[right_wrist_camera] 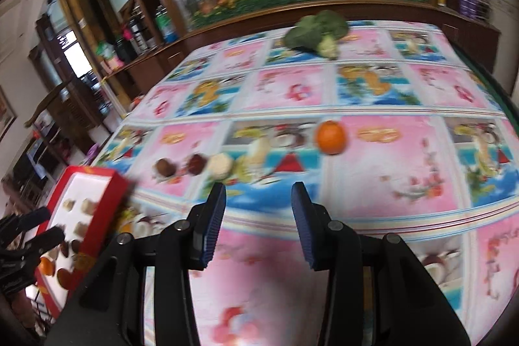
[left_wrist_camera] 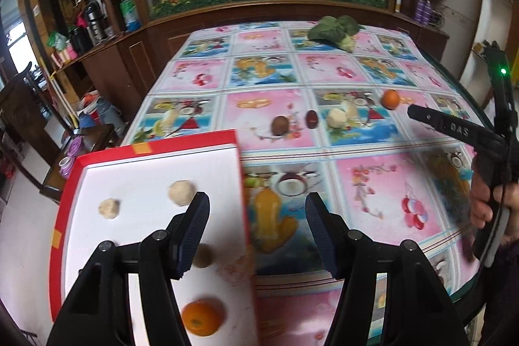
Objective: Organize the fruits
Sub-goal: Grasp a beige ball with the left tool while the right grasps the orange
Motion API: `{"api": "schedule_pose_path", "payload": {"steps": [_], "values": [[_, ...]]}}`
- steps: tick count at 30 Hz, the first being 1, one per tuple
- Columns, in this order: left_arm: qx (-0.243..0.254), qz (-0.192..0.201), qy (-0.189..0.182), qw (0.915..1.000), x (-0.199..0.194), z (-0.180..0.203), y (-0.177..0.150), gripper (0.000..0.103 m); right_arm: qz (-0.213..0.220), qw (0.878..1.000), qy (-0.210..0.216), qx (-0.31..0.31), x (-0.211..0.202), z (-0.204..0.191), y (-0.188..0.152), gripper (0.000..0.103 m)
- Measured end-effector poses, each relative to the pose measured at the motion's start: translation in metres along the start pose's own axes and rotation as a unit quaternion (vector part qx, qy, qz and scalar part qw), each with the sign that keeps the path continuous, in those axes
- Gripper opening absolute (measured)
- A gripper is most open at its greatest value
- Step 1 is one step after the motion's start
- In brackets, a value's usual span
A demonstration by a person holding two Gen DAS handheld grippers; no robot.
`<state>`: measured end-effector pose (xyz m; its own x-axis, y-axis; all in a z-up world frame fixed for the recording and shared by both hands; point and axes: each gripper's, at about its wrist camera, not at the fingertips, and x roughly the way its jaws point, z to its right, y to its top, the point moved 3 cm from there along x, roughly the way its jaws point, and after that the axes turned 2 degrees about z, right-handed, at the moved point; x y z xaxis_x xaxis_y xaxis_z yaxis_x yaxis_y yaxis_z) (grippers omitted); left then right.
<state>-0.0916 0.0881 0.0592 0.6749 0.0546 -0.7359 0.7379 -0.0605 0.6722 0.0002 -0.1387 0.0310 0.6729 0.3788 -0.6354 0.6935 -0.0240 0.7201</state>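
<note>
Right gripper (right_wrist_camera: 258, 221): jaws parted, nothing held.
Left gripper (left_wrist_camera: 256, 232): jaws parted, empty, over box edge.
Orange (right_wrist_camera: 331, 137): best straddled squarely, then carried to red box (right_wrist_camera: 107, 196).

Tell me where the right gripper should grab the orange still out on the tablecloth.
Judging by its round shape, grip the orange across its widest middle, coming from the near side, angled down. It sits alone, apart from the pale fruit; right gripper is open and empty.

Counter (left_wrist_camera: 373, 184) under pink-and-blue fruit-print cloth. Red box (left_wrist_camera: 155, 148) at left edge. Mid-counter row: brown fruit (left_wrist_camera: 279, 125), dark red fruit (left_wrist_camera: 311, 119), pale fruit (left_wrist_camera: 336, 118), orange (left_wrist_camera: 390, 99). Leafy greens (left_wrist_camera: 335, 29) at far end.
</note>
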Motion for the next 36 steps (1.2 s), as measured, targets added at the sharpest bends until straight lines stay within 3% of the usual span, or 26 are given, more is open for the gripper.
{"api": "schedule_pose_path", "payload": {"steps": [3, 9, 13, 21, 22, 24, 36], "values": [[0.014, -0.006, -0.014, 0.9998, 0.007, 0.02, 0.004, 0.061, 0.003, 1.0, -0.022, 0.02, 0.004, 0.023, 0.008, 0.044], [0.018, -0.026, -0.036, 0.9988, 0.028, 0.043, 0.01, 0.061, -0.013, 0.998, -0.008, 0.059, 0.029, 0.042, 0.02, 0.049], [0.006, -0.039, -0.057, 0.9976, 0.043, 0.053, 0.015, 0.061, -0.023, 0.997, -0.035, 0.06, 0.049, 0.045, 0.025, 0.049], [-0.014, -0.075, -0.091, 0.9929, 0.077, 0.078, 0.025, 0.061, -0.045, 0.997, -0.042, 0.037, 0.074, 0.045, 0.031, 0.049], [-0.014, -0.078, -0.093, 0.9926, 0.08, 0.081, 0.028, 0.061, -0.045, 0.998, -0.042, 0.032, 0.075, 0.044, 0.032, 0.043], [-0.015, -0.083, -0.087, 0.9926, 0.09, 0.085, 0.034, 0.061, -0.049, 0.998, -0.04, 0.027, 0.078, 0.044, 0.032, 0.036], [-0.014, -0.089, -0.052, 0.9945, 0.132, 0.09, 0.059, 0.058, -0.073, 0.996, -0.023, 0.045, 0.074, 0.05, 0.033, 0.036]]}}
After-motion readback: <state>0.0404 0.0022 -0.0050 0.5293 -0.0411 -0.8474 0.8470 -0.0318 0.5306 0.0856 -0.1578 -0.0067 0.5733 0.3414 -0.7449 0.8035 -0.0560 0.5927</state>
